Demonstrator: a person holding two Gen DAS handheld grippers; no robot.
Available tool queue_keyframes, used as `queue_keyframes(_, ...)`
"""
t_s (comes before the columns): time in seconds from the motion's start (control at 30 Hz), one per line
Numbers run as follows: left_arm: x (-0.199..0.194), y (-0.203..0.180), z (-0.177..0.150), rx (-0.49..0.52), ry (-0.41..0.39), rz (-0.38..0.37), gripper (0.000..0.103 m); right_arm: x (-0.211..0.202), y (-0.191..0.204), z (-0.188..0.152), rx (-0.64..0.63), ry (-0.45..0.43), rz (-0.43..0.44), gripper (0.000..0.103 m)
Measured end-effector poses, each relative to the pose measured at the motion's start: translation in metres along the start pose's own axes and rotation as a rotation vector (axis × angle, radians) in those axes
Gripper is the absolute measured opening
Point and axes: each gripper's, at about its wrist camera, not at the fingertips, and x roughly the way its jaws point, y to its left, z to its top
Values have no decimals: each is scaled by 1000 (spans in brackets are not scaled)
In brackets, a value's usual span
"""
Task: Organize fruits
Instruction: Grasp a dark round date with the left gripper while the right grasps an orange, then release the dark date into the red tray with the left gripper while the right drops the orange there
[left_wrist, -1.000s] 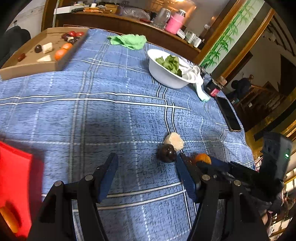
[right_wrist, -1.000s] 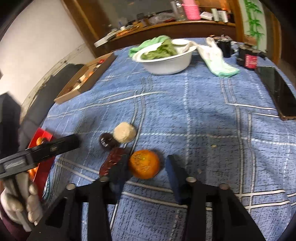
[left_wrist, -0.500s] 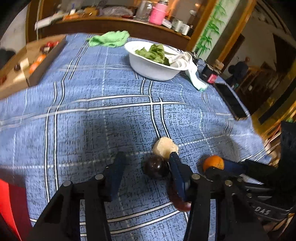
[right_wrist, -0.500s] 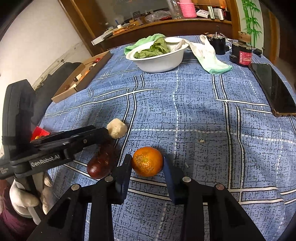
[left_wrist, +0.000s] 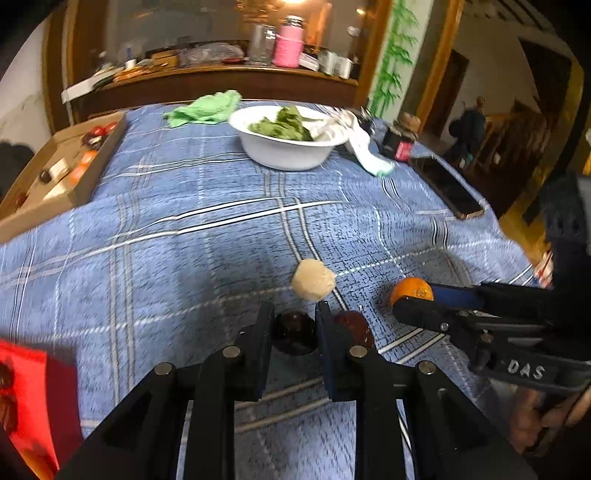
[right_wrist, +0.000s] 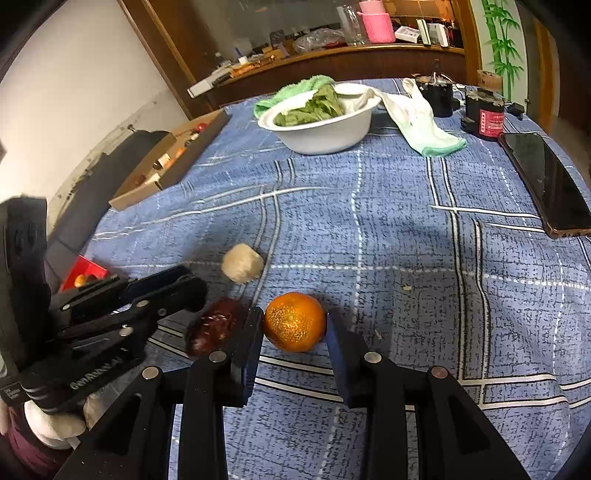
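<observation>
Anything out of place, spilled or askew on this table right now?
Nothing spilled or damaged. One oddity: a white cloth hangs over the white bowl rim onto the tablecloth. A phone also lies near the table edge.

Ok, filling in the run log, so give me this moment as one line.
left tool: closed on dark round fruit | right tool: closed on orange | both fruits on blue tablecloth

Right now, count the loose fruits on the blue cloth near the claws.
4: dark round fruit in left claw, orange in right claw, red date between, pale ball behind.
</observation>
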Motion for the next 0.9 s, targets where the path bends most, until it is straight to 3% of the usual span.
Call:
queue_keyframes(0.27, -82, 54, -24, -185, -96, 10, 21, -5, 8, -1, 0, -34, 71, 36)
queue_keyframes(0.43, -154, 109, -57, -317, -201, 97, 22, -8, 19, -5, -17, -51, 86, 36)
queue_keyframes(0.63, -208, 169, -105, -459, -269, 208, 22, -7, 45, -8, -45, -40, 99, 37)
queue_keyframes(0.77, -219, 194, -128, -489, -266, 276, 22, -11, 85, -11, -78, -25, 137, 37)
queue_keyframes(0.9, -219, 213, -142, -522, -260, 285, 22, -9, 144, -13, -174, -3, 172, 37)
